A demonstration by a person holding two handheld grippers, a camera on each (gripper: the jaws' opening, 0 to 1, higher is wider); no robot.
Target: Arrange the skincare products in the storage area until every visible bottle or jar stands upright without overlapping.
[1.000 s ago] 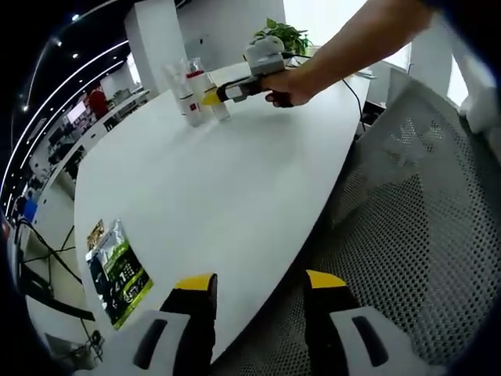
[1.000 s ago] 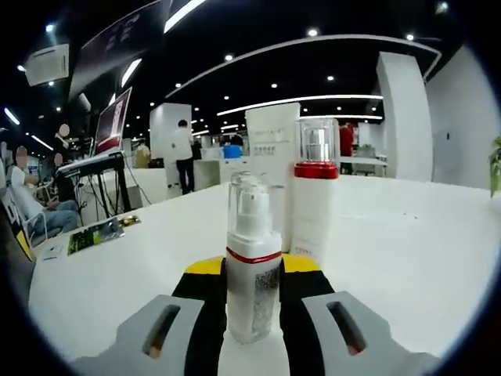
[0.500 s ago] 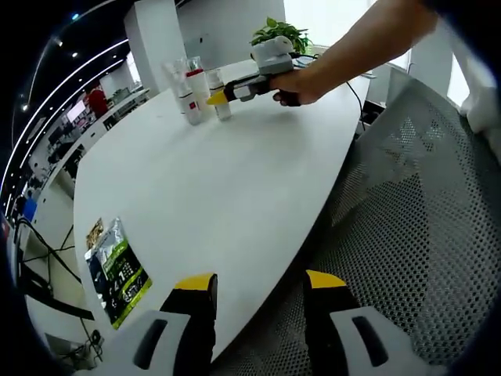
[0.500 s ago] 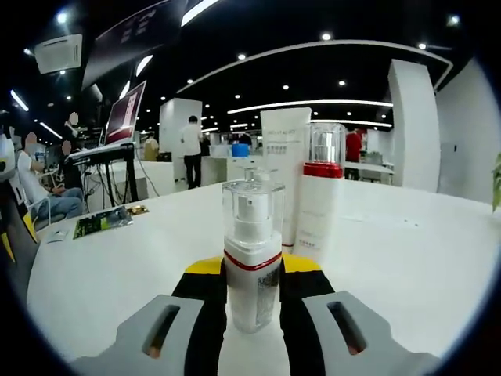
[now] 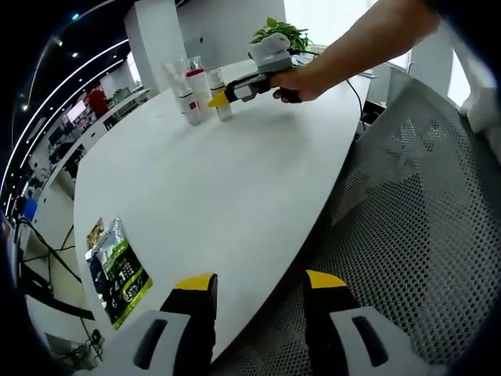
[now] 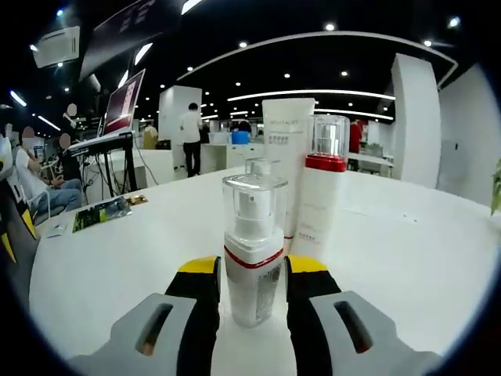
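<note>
Pump bottle (image 6: 253, 251) upright between right gripper (image 6: 250, 270) jaws, slightly parted; left gripper (image 5: 258, 286) jaws open, empty.

Left gripper view looks along the table (image 5: 203, 180) from afar; right gripper view sits close to the same bottles (image 6: 254, 251).

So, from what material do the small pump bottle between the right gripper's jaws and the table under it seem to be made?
The small pump bottle looks like plastic: its cap is clear and glossy, showing the white pump inside, above a red band and an opaque white body; glass cannot be ruled out. The table looks like a smooth white laminate or painted board with a soft sheen; its core is not visible.
</note>
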